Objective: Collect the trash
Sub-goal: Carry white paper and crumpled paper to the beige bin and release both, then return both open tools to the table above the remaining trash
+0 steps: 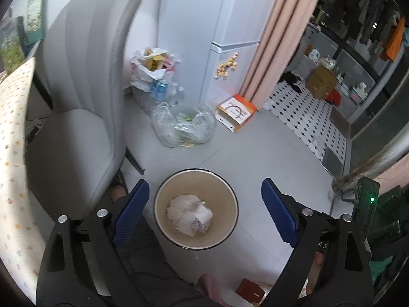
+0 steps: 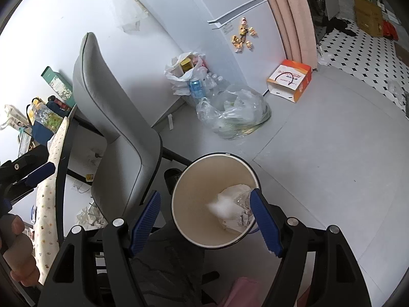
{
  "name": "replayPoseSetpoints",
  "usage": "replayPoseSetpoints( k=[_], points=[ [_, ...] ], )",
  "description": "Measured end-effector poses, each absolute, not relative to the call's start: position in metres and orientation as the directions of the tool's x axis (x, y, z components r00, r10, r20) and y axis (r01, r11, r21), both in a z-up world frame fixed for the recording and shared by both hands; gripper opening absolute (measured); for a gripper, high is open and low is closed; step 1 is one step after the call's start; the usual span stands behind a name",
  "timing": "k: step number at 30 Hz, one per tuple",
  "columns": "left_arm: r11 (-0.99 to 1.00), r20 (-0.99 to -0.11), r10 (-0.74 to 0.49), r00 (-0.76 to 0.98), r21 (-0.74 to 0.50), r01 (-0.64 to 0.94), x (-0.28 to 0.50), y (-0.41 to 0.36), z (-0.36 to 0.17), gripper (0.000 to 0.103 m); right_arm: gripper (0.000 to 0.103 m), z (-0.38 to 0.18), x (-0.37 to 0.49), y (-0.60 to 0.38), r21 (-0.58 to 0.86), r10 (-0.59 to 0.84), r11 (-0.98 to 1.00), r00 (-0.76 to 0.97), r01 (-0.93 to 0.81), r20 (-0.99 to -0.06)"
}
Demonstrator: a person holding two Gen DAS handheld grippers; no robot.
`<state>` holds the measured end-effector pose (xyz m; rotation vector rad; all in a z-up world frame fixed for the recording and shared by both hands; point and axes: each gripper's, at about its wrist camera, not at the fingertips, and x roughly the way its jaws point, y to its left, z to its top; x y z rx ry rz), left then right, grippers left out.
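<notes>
A round bin [image 1: 225, 204] with a beige inside and a dark rim stands on the grey floor. Crumpled white paper and wrappers [image 1: 190, 213] lie at its bottom. My left gripper [image 1: 204, 183] hangs above the bin, open, with nothing between its blue pads. In the right wrist view the same bin [image 2: 194, 199] sits under my right gripper [image 2: 204, 193], which is also open and holds nothing. The white trash [image 2: 232, 204] shows just left of the right pad. One blue finger of the left gripper [image 2: 41, 171] appears at the far left, above a hand [image 2: 18, 250].
A grey chair [image 1: 84, 76] stands left of the bin, beside a table with a dotted cloth [image 1: 12, 128]. Behind the bin lie a clear plastic bag [image 1: 184, 125], a full white bag [image 1: 150, 69] with bottles, and an orange-white box [image 1: 237, 111] by the white fridge [image 1: 230, 25].
</notes>
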<state>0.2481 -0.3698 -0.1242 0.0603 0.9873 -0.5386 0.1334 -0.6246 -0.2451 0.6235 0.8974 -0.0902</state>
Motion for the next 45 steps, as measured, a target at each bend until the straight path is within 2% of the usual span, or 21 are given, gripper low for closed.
replayPoseSetpoints(
  k=[6, 21, 37, 45],
  points=[
    [0.902, -0.787, -0.384, 0.483, -0.206, 0.380, 0.244, -0.327, -0.109, 0.094, 0.081, -0.231, 0.140, -0.605, 0.462, 0.193, 0.841, 0.641, 0.283, -0.743],
    [0.945, -0.715, -0.326, 0.618, -0.236, 0.226, 0.211, -0.209, -0.070, 0.097, 0.095, -0.177, 0.149, -0.524, 0.431, 0.249, 0.893, 0.662, 0.126, -0.707],
    [0.949, -0.655, -0.236, 0.718, -0.314, 0.026, 0.160, -0.069, -0.067, 0.097, 0.095, -0.123, 0.155, -0.405, 0.355, 0.313, 0.932, 0.660, -0.075, -0.682],
    [0.952, -0.648, -0.152, 0.747, -0.298, -0.065, 0.140, -0.016, -0.071, 0.097, 0.095, -0.108, 0.154, -0.349, 0.322, 0.353, 0.931, 0.643, -0.170, -0.680]
  ],
)
